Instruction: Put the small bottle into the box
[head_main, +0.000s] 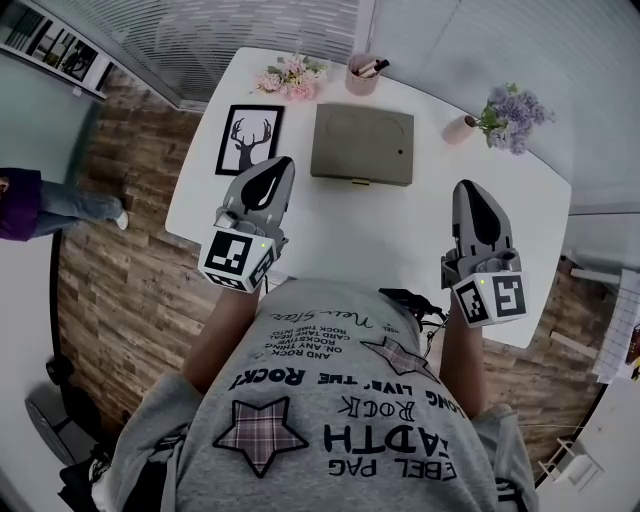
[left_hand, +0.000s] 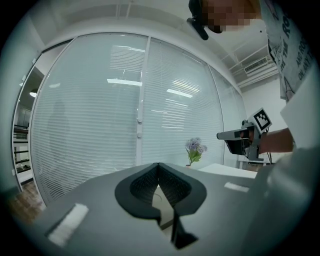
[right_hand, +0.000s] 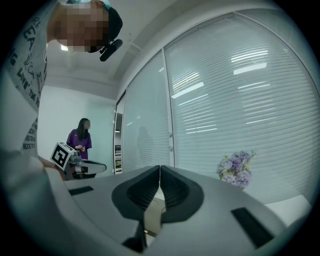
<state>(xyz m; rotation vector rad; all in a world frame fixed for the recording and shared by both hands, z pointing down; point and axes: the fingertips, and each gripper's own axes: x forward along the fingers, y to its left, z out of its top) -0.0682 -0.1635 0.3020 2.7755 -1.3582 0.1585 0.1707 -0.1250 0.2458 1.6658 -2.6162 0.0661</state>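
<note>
Both pairs of jaws are pressed together with nothing between them. The left gripper (head_main: 281, 168) is held over the near left part of the counter (head_main: 430, 235), the right gripper (head_main: 468, 192) over its near right part. The box (head_main: 362, 143) lies toward the far edge, between a framed deer picture (head_main: 249, 138) and a vase of purple flowers (head_main: 505, 112), and its lid appears to be down.

With the lid down, nothing could be dropped in, so a bottle brought over too early would probably be left hanging or knocked against the lid. If the jaws are not parted before an approach, a light bottle would likely be pushed over rather than gripped. A reach across the box could also tip the pink cup (head_main: 361, 76) at the far edge.

No small bottle can be picked out with certainty. It may be among the items standing in the cup, which are too small to be told apart. The box's inside is hidden, and the counter's near edge is covered by the grippers and the person's shirt.
</note>
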